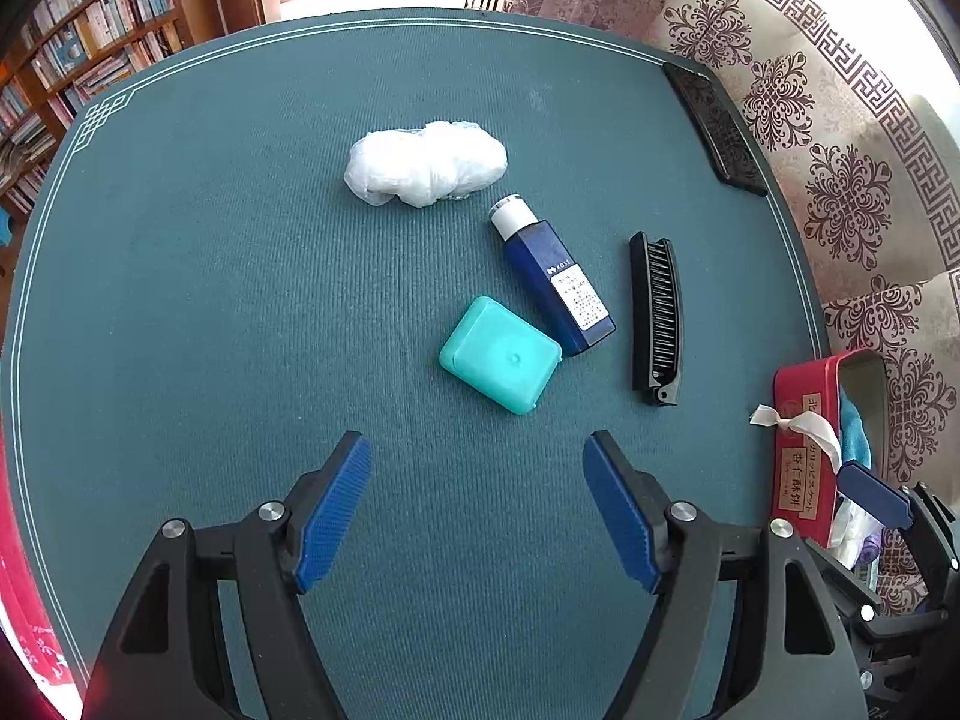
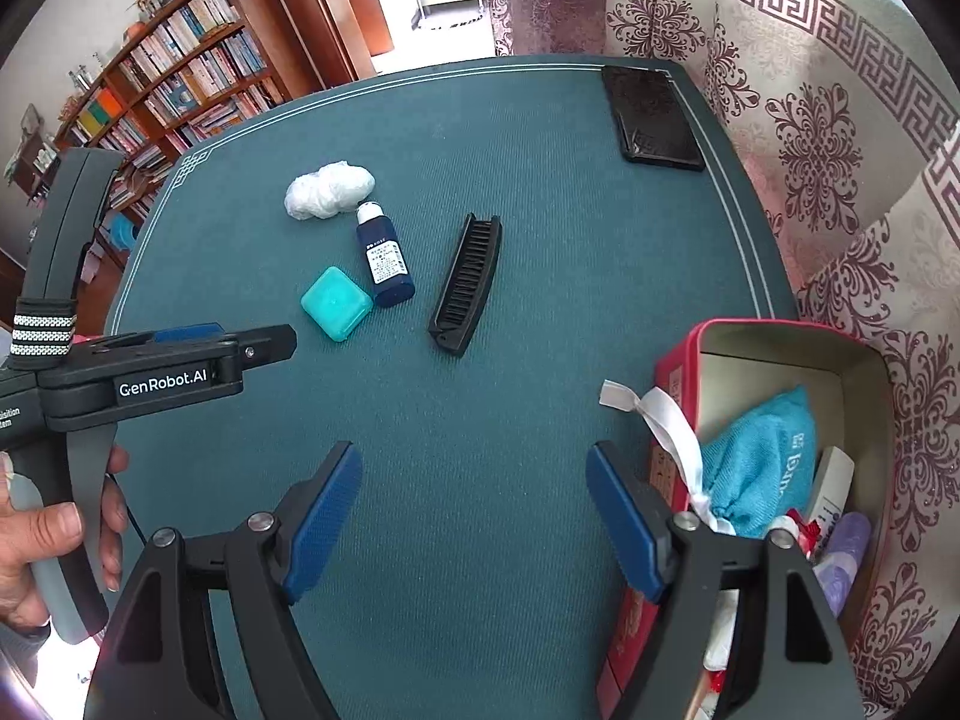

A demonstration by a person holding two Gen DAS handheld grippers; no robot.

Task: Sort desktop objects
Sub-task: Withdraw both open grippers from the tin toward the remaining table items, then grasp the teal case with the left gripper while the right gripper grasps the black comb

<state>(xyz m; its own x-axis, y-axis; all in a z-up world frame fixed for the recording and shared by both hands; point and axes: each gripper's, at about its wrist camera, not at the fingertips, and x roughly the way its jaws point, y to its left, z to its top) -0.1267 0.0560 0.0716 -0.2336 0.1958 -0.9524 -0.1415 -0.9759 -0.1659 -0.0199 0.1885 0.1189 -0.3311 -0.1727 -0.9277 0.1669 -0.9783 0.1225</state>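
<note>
Four items left on the green mat (image 1: 180, 300): teal plastic case (image 1: 500, 354) touching the blue Kose bottle (image 1: 555, 276), black folding comb (image 1: 655, 318) just beside, white plastic-wrapped bundle (image 1: 426, 163) farther back. Red tin box (image 2: 678, 372) at the mat's right edge already holds a blue pouch (image 2: 759, 462) and other bits. Left gripper (image 1: 477, 504) and right gripper (image 2: 474, 510) both spread, empty, hovering. Looks like the approach step; next likely: descend, straddle the teal case, clamp.
</note>
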